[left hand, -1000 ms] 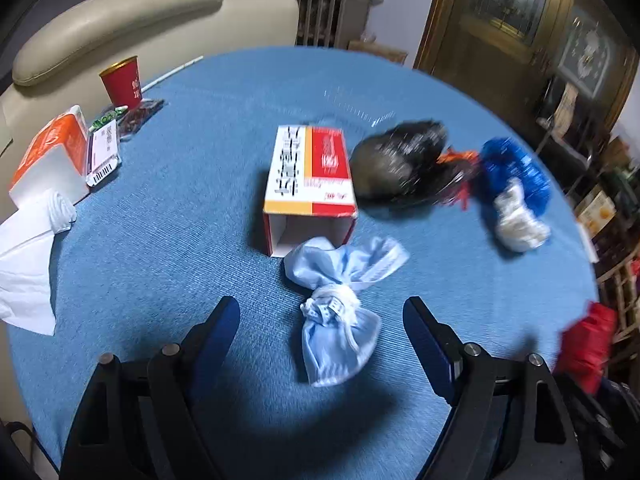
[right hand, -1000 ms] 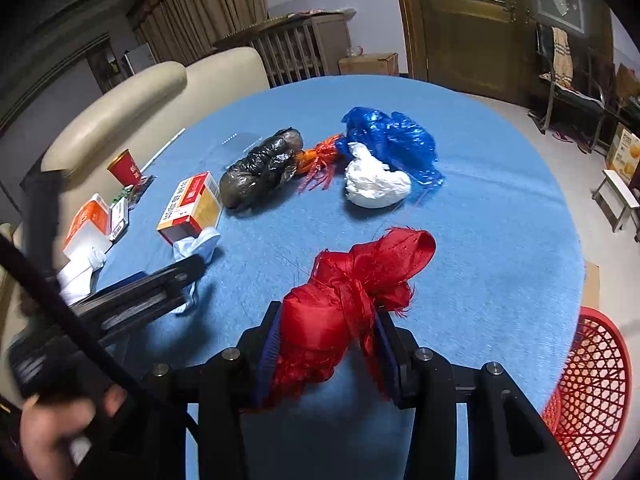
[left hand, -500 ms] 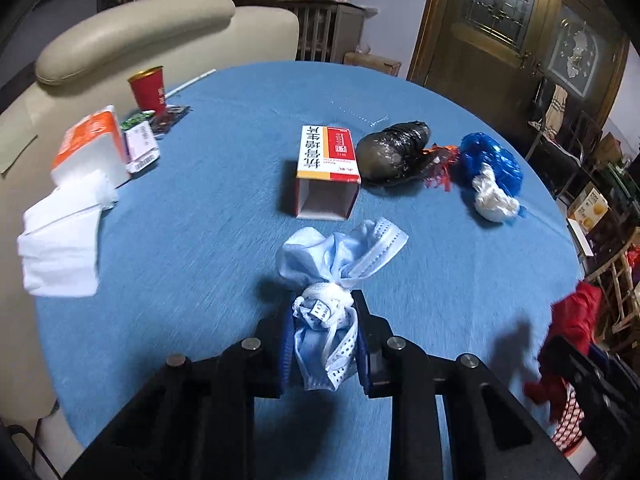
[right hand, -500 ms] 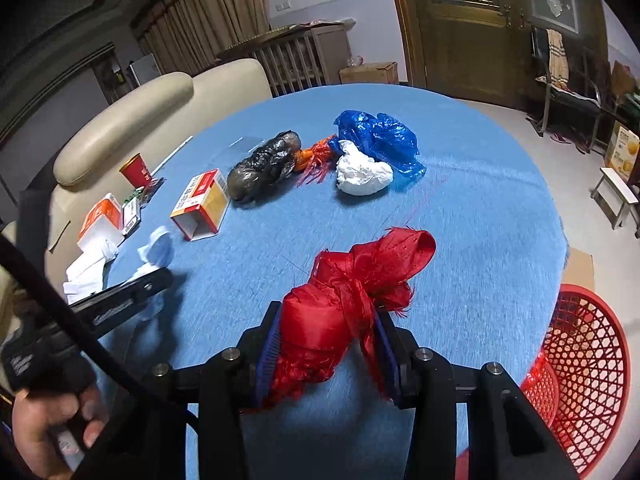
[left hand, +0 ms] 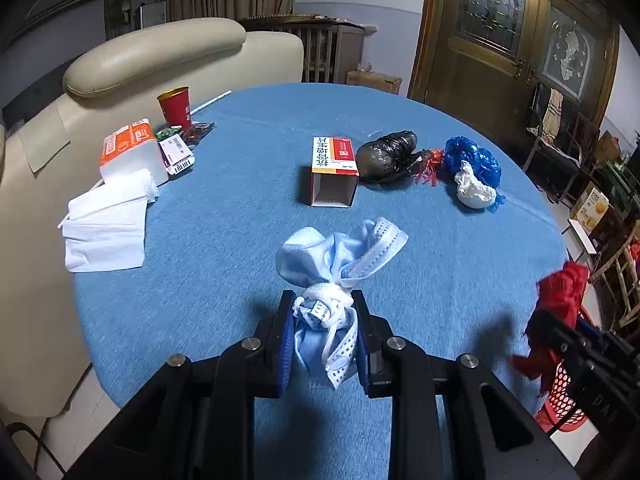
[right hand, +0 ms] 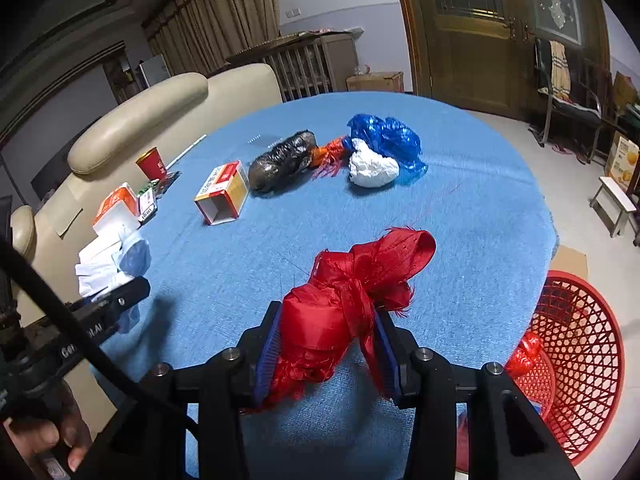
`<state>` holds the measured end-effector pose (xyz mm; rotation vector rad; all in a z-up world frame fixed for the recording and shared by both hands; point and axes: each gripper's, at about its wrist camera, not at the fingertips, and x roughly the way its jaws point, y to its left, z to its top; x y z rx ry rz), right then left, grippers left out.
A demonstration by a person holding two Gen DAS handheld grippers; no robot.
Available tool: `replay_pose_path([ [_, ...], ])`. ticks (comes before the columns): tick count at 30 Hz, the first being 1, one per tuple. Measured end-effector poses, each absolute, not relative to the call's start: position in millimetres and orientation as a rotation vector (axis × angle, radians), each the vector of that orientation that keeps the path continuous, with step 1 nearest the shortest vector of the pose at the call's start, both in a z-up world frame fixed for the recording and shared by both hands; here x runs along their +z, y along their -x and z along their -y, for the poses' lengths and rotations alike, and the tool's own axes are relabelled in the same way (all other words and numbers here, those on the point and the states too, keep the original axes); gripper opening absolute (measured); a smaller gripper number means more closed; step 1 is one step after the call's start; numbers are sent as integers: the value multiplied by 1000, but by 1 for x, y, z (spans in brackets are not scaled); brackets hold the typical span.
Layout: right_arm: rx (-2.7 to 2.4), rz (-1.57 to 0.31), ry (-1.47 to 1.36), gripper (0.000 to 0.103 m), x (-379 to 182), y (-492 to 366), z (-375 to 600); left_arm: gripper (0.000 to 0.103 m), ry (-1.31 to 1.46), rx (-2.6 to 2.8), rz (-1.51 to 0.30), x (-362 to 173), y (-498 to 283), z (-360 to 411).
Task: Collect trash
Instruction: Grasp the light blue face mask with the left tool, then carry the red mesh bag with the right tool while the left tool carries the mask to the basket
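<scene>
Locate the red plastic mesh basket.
The red plastic mesh basket sits on the floor at the right wrist view's lower right, beside the round blue table.

Red bag [right hand: 352, 300] in hand-held gripper [right hand: 326, 344]

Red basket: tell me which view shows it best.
The right wrist view: the red basket sits on the floor beside the table, its mesh wall and rim plainly visible. The left wrist view catches only a sliver of it, behind the right tool.
</scene>
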<state>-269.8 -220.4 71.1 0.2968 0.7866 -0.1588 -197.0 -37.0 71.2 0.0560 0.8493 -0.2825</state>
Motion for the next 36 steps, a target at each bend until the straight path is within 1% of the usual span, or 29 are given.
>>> replay_pose_path([
  [17, -148, -714, -230, 47, 97, 289, 200, 27, -69, -281, -770, 89, 221, 40],
  [36, -174, -698, -256, 47, 94, 302, 213, 27, -129, -311, -754, 87, 233, 64],
])
